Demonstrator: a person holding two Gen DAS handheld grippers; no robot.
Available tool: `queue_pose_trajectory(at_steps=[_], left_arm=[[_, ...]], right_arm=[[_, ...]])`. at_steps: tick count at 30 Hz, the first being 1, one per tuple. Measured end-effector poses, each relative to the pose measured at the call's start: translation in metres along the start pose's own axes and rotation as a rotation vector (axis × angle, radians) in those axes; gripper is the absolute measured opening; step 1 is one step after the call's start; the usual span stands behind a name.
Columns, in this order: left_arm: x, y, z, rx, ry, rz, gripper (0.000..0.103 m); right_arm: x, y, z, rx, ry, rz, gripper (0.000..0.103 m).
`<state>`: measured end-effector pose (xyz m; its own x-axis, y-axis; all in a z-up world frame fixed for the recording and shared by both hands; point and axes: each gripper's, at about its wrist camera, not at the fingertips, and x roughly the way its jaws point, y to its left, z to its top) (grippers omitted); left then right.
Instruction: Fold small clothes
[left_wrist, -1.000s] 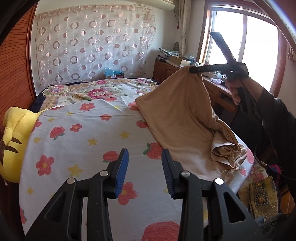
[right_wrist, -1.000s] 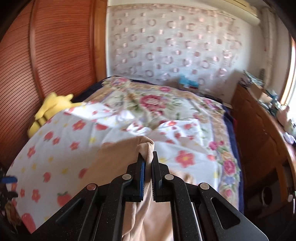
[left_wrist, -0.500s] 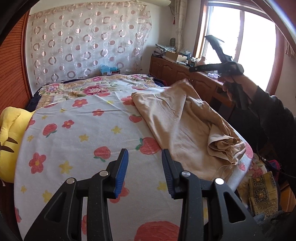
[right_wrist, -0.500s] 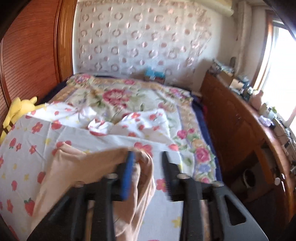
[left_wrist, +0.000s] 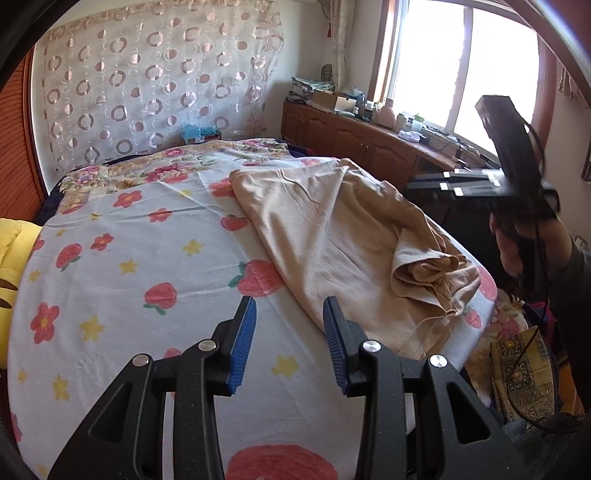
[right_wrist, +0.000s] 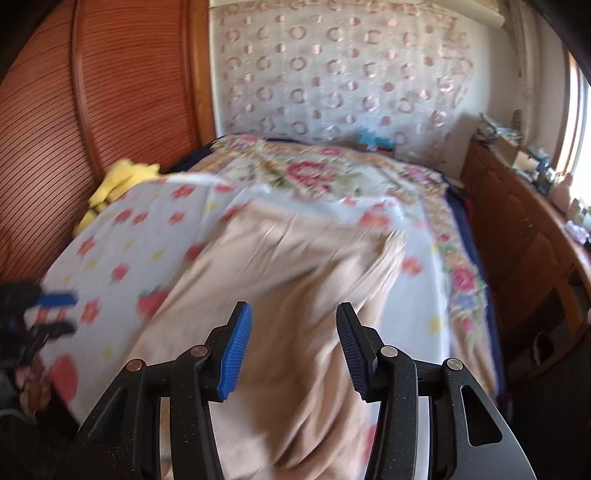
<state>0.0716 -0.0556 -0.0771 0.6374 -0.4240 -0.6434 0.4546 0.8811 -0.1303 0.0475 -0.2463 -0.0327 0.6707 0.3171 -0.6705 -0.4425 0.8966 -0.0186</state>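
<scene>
A tan garment (left_wrist: 332, 236) lies spread on the flowered bed sheet (left_wrist: 122, 288), its near end bunched in folds close to the bed's right edge. In the right wrist view the garment (right_wrist: 295, 280) is blurred and lies flat below the gripper. My left gripper (left_wrist: 290, 332) is open and empty, above the sheet just left of the garment's near edge. My right gripper (right_wrist: 291, 339) is open and empty, above the garment. It shows in the left wrist view (left_wrist: 476, 181) held in a hand off the bed's right side.
A yellow plush toy (left_wrist: 11, 258) lies at the bed's left edge by the wooden headboard (right_wrist: 74, 110). A wooden cabinet (left_wrist: 362, 140) with clutter runs under the window on the right. A patterned bag (left_wrist: 524, 376) sits on the floor by the bed.
My right gripper opened and let go of the tan garment, which dropped flat onto the bed. The right gripper drew back to the right. My left gripper stayed open.
</scene>
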Motion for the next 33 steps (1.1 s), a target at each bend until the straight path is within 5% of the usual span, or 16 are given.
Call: queue_pose_trajectory(at_steps=[9,18,22,33], left_arm=[[0.001,-0.006,-0.005,0.005,0.008,-0.009,0.039],[0.002,-0.014,-0.008,0.019,0.025,-0.018,0.038],[0.003,-0.014,-0.007,0.016,0.031,-0.019,0.039],[0.007,-0.02,-0.006,0.032,0.045,-0.046,0.039]], right_arm=[[-0.003,0.008,-0.058,-0.013,0.04,0.022,0.049],[-0.019,-0.012,-0.062,0.056,0.024,0.031,0.048],[-0.022,-0.009,-0.065,0.046,0.0,0.05,0.009],[-0.073,-0.032,-0.094,0.02,-0.061,-0.003,0.004]])
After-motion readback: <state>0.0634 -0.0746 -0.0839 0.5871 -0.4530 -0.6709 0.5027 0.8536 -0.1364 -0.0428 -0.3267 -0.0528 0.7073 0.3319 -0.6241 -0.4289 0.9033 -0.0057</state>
